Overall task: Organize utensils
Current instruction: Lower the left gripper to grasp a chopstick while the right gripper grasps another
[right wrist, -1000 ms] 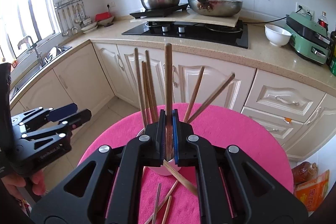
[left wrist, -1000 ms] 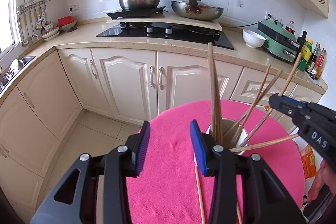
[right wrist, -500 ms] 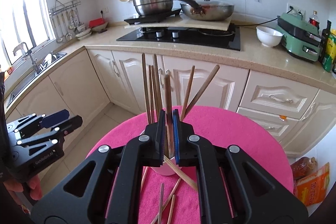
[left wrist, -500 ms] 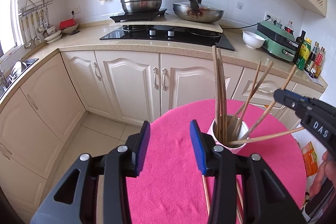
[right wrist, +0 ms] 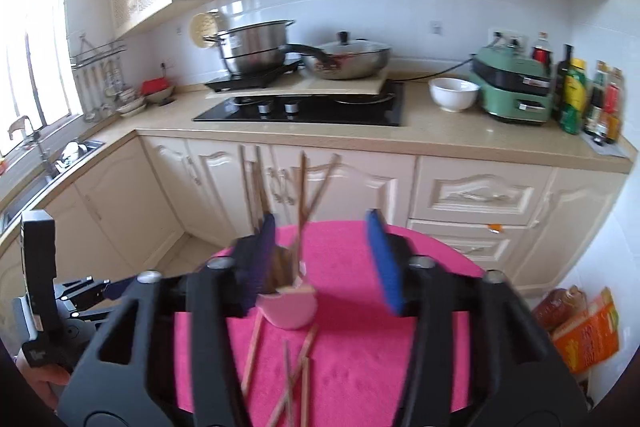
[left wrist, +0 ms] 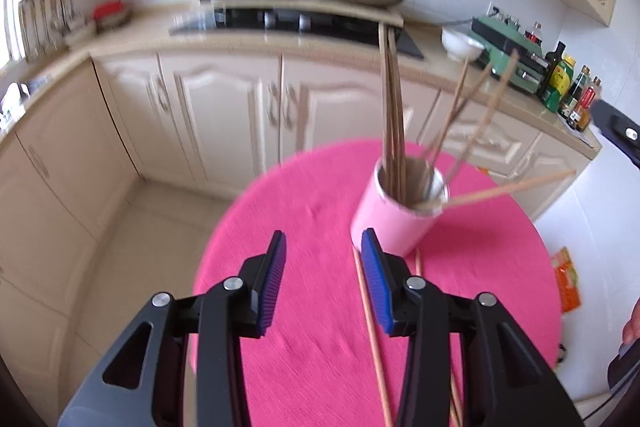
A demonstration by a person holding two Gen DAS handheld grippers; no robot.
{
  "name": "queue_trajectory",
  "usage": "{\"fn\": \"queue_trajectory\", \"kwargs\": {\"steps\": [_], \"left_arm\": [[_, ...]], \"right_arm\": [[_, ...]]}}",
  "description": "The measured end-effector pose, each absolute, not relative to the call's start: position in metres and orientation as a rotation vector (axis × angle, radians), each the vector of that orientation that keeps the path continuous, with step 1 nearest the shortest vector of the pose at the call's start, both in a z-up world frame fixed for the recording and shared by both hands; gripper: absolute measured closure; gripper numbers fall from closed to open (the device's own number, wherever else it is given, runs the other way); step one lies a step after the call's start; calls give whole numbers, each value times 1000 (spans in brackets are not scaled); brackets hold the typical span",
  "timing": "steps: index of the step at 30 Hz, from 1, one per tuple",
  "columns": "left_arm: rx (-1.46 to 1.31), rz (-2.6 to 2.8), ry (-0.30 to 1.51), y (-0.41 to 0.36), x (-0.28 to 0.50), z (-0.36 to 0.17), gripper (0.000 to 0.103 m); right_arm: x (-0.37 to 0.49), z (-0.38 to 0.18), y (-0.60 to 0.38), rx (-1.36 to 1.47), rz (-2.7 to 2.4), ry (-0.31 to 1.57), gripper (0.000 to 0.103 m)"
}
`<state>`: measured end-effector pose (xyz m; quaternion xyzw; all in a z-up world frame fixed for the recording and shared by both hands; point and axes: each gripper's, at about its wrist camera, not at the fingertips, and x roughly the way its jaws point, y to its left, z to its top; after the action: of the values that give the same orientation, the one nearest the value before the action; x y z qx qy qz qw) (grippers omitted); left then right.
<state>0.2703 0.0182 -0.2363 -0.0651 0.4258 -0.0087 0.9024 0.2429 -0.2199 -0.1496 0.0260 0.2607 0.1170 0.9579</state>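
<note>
A pink cup (left wrist: 394, 217) stood upright on the round surface (left wrist: 312, 339), which was covered by a pink cloth. Many wooden chopsticks (left wrist: 391, 115) stuck out of the cup: a tight bunch nearly upright on its left side, others fanned out to the right, and one leaning low over the rim toward the right.

The left claw (left wrist: 323, 281) hovered over the cloth just in front of the cup, its blue pads spread with nothing between them. A loose chopstick (left wrist: 370, 331) lay on the cloth beside its right finger, running from the cup's base toward the camera; more lay partly hidden behind that finger.

In the right wrist view, the right claw (right wrist: 326, 259) had just been opening; its pads stood apart and gripped nothing. The cup (right wrist: 289, 309) and its chopsticks (right wrist: 298, 211) showed beyond the gap, near the left finger. Several loose chopsticks (right wrist: 292, 375) lay crossed on the cloth in front of the cup, one leaning against its base. The left claw's body appeared at the left edge of this view.

Both views were blurred.
</note>
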Motion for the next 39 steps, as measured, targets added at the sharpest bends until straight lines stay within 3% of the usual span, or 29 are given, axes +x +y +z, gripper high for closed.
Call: {"fn": "queue_trajectory", "kwargs": {"steps": [7,17,21,29,31,32,33,39], "left_arm": [[-208,-28,1073,11,276,-293,64],[-142,-77,1197,-25,299,-342,64],[-136,-74,1231,-28,309,-357,64],[-97,-45,1281,-38,328,-376,64],[-60,-24,1276,-42,330,-378,74],[-45,-12,1272,-42,331,-378,88],[-46,-12,1270,-42,331,-379,94],[-151,-30,1223,-24,320,-368,97]], "right_arm": [[225,-191,-244,74,175,647,54],[235,-282,-226,68,266,942,55],[239,-305,-213,54,323,1024,69],[248,-331,-199,34,397,1150,73],[250,-336,-196,26,404,1174,74],[250,-338,-196,26,407,1182,75],[251,-339,-195,24,408,1193,76],[251,-353,-184,-5,423,1267,84]]}}
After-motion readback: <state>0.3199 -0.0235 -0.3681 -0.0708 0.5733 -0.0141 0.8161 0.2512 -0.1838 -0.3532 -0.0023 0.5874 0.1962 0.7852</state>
